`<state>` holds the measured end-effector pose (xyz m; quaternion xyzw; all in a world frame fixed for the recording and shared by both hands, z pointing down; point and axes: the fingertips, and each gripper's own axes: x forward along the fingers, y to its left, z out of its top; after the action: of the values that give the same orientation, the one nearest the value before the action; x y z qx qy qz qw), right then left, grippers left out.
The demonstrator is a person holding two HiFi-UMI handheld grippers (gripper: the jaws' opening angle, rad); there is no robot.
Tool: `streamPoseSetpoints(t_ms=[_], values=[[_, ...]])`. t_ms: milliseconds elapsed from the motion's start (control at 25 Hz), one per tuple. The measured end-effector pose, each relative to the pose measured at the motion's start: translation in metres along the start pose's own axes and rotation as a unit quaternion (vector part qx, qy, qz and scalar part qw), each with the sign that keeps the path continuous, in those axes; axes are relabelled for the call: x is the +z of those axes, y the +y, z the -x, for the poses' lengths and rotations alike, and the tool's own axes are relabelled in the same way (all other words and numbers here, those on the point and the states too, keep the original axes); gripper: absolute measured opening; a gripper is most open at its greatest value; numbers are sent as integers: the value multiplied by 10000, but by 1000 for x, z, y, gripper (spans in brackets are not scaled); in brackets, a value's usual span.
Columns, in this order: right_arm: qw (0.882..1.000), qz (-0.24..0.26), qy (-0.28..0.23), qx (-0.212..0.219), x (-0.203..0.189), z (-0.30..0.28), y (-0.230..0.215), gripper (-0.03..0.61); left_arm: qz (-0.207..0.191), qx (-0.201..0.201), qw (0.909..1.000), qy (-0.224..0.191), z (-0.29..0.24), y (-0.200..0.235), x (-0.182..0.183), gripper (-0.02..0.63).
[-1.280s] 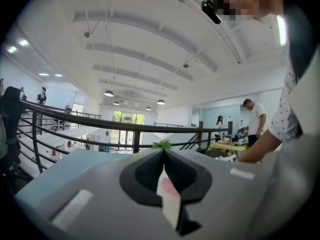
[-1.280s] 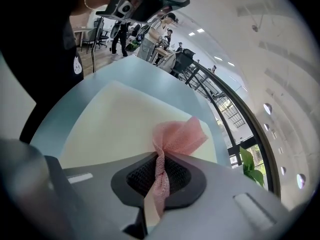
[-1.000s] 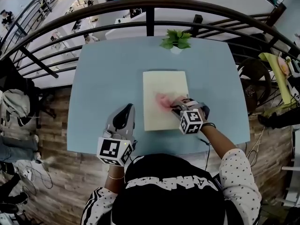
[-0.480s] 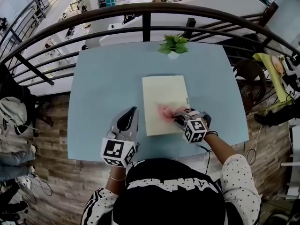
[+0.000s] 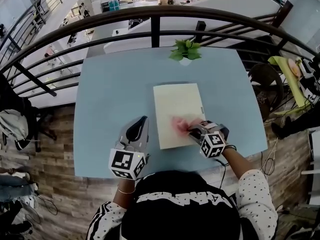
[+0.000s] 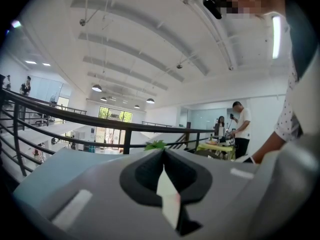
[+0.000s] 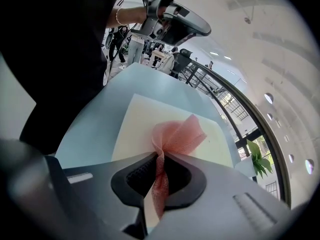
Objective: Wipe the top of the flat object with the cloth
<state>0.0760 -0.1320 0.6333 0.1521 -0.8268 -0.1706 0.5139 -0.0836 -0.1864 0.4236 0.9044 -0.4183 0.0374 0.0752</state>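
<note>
A pale cream flat board (image 5: 176,104) (image 7: 145,121) lies on the light blue table (image 5: 115,84), right of its middle. A pink mesh cloth (image 5: 180,124) (image 7: 181,134) rests on the board's near right part. My right gripper (image 5: 196,129) (image 7: 160,184) is shut on the cloth, whose tail runs down between the jaws. My left gripper (image 5: 138,124) (image 6: 162,184) sits over the table left of the board, jaws shut with nothing held.
A small green plant in a white pot (image 5: 185,50) (image 7: 253,154) stands at the table's far edge. A dark metal railing (image 5: 155,14) curves behind the table. A wooden floor lies on both sides, with a chair (image 5: 272,81) at the right.
The right gripper and the cloth have slid toward the near edge of the board. The left gripper has stayed in place.
</note>
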Motion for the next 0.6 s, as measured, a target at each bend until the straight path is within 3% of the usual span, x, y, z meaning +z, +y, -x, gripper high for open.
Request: streamPoseSetpoints(t_ms=[240,600], values=[[9995,98,-143,275,1,5,6,15,36,48,10000,30,-12,1,-1,0],[9887,253,-760,1267,9,17,30,20,80,330,9994,26,-30,-8,-1,0]])
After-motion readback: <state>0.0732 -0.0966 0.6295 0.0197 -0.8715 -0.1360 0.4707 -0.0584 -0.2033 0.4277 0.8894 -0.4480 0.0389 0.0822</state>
